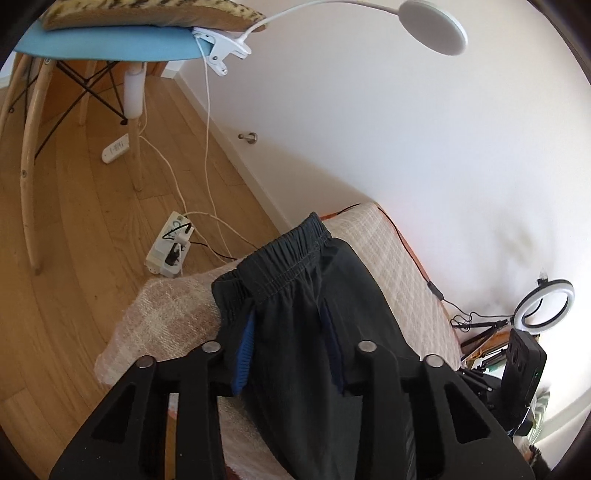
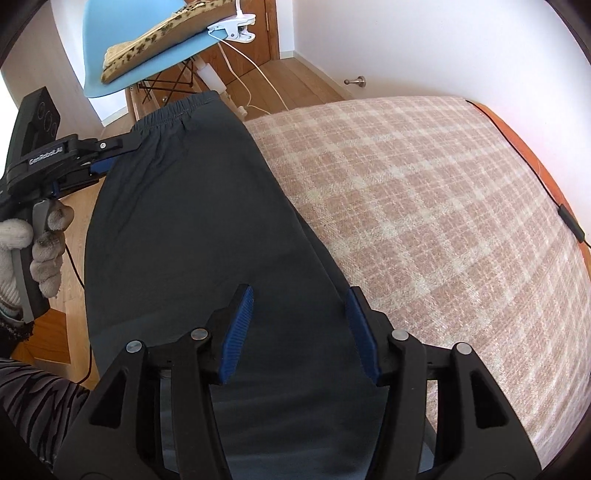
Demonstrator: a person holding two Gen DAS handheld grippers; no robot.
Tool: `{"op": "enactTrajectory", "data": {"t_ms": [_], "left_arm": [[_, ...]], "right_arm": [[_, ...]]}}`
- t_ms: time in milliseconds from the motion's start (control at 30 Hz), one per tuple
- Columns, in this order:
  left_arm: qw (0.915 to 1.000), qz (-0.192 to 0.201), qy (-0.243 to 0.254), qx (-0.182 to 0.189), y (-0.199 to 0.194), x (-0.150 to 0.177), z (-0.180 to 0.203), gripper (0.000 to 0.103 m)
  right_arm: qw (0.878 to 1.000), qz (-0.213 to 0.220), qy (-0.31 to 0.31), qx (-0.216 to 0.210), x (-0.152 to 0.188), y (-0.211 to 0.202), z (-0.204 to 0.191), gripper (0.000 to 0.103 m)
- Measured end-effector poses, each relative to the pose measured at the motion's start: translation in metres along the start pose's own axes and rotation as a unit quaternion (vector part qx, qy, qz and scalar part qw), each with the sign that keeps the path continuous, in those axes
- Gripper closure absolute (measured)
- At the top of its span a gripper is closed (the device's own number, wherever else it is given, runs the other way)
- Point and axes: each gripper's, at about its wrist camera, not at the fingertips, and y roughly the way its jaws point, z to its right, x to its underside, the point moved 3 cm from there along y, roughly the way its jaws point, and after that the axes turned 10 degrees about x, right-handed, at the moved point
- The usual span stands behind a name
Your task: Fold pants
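Dark grey pants [image 2: 192, 221] with an elastic waistband [image 1: 280, 258] lie lengthwise along the left side of a checked pink blanket [image 2: 424, 206]. My left gripper [image 1: 291, 347] has fabric just below the waistband between its blue pads; it also shows in the right wrist view [image 2: 105, 157] at the pants' left edge near the waistband, held by a gloved hand. My right gripper [image 2: 301, 328] hovers open over the middle of the pants, its blue pads [image 2: 238, 332] apart with nothing between them.
A blue chair [image 2: 122, 62] with a leopard cushion and a clipped lamp [image 1: 432, 26] stands beyond the blanket. A power strip [image 1: 170, 243] and cables lie on the wooden floor. A ring light [image 1: 546, 302] stands at the right by the wall.
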Motion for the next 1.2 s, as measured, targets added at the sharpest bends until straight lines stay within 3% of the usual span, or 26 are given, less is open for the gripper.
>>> {"op": "enactTrajectory", "data": {"t_ms": [100,233,400,467,633,733,800,833,867,933,1000,1200], "left_arm": [[1.0,0.001,-0.003,0.005,0.0,-0.002,-0.006,0.089],[0.9998,-0.003,0.017,0.01,0.0,0.002,0.004,0.094],[0.9998,0.003,0.007,0.02,-0.006,0.007,0.015,0.095],[1.0,0.005,0.007,0.002,-0.007,0.008,0.009,0.095],[0.9988,-0.017,-0.025,-0.039,-0.007,0.007,-0.023,0.093],[0.9979,-0.033,0.011,-0.055,-0.014,0.006,-0.019,0.092],[0.9953,-0.042,0.047,-0.073,-0.02,0.005,-0.01,0.084],[0.9941,-0.046,0.06,-0.078,-0.024,0.004,-0.005,0.074],[0.9934,-0.044,0.07,-0.08,-0.029,0.003,-0.001,0.072],[0.992,-0.038,0.089,-0.08,-0.039,-0.002,0.012,0.072],[0.9903,-0.032,0.114,-0.073,-0.048,-0.009,0.03,0.072],[0.9752,-0.055,0.214,-0.006,-0.059,-0.019,0.12,0.072]], "right_arm": [[1.0,-0.004,0.007,-0.007,0.004,0.003,0.002,0.095],[1.0,0.012,-0.007,0.008,0.006,-0.004,-0.003,0.101],[0.999,0.014,-0.034,0.029,0.012,-0.022,0.0,0.103],[0.999,0.012,-0.017,0.042,0.016,-0.027,0.016,0.103],[0.999,0.018,0.03,0.021,0.026,-0.039,0.032,0.102],[0.998,0.03,0.057,0.019,0.035,-0.052,0.037,0.102],[0.996,0.039,0.081,0.023,0.042,-0.064,0.041,0.102],[0.994,0.044,0.097,0.024,0.047,-0.072,0.044,0.098],[0.992,0.051,0.116,0.026,0.053,-0.081,0.048,0.094],[0.985,0.068,0.154,0.033,0.066,-0.101,0.053,0.063],[0.977,0.097,0.187,0.041,0.081,-0.126,0.054,0.046],[0.946,0.143,0.272,0.098,0.146,-0.2,0.059,0.033]]}}
